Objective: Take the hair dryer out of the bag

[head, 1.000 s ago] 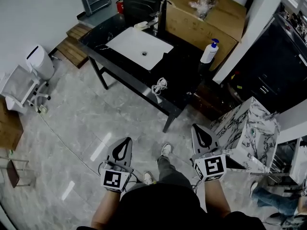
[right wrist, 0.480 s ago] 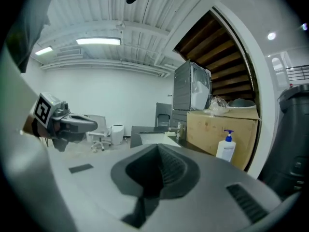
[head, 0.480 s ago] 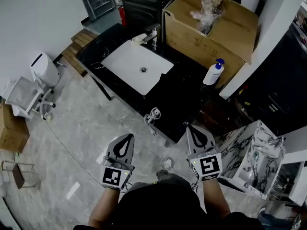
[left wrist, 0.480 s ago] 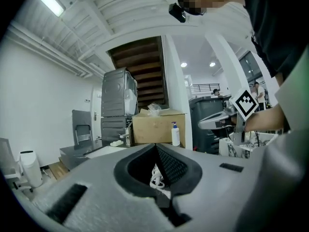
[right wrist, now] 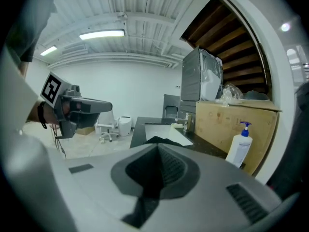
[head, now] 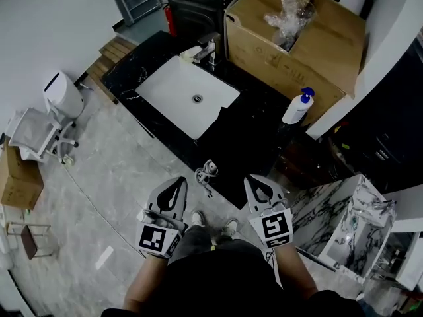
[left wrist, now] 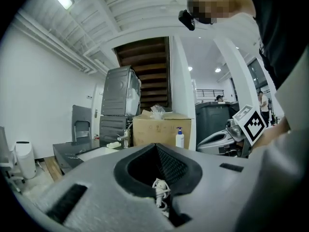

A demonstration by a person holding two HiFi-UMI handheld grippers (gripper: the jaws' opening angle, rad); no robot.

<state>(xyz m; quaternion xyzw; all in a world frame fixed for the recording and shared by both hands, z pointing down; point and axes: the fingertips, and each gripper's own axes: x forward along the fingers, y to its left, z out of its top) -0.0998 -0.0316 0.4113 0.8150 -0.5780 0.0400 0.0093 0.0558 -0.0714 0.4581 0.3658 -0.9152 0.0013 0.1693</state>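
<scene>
Bag (right wrist: 159, 140) (dark, on the black counter (head: 254, 127)) just beyond the left gripper (head: 178, 182) and right gripper (head: 254, 180), both closed, empty

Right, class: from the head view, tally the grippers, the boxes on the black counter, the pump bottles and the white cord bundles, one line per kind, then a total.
Grippers: 2 (left gripper, right gripper)
Box on the counter: 1
Pump bottle: 1
Cord bundle: 1
Total: 5
</scene>
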